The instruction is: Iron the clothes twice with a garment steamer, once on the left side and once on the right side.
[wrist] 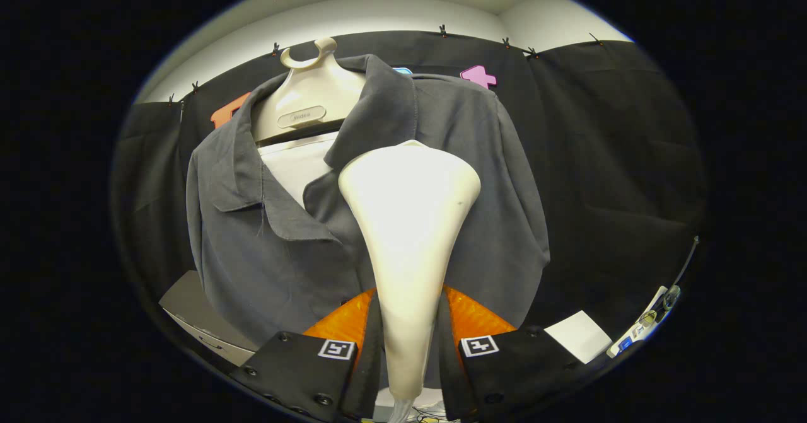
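Black cloth covers the booth's wall (605,158) behind everything, with a pale strip of wall above it in the upper part of the frame. Before it, in the centre, a grey shirt (265,246) hangs on a cream hanger (309,95), whose hook shows above the collar; a white panel (296,164) shows inside the open neck.

At the bottom centre the gripper (410,347) has its two fingers closed on the steamer (410,221). They press its narrow handle from both sides. The steamer widens upward into a broad head, which stands in front of the shirt's chest, just to the right of the collar opening. Whether the head touches the cloth I cannot tell.

I judge the steamer to be stiff, smooth plastic, perhaps a little slippery, and heavier at the head than at the handle. The narrow handle is the good place to hold it, as the fingers do now, and the hold must be firm so that the head does not tip. The shirt is soft and light; it hangs free and will probably yield and swing when pushed, so a light, flat pressure seems wise.

At the lower right a white card (580,335) lies on the dark surface, and at the lower left is a grey box (189,309).
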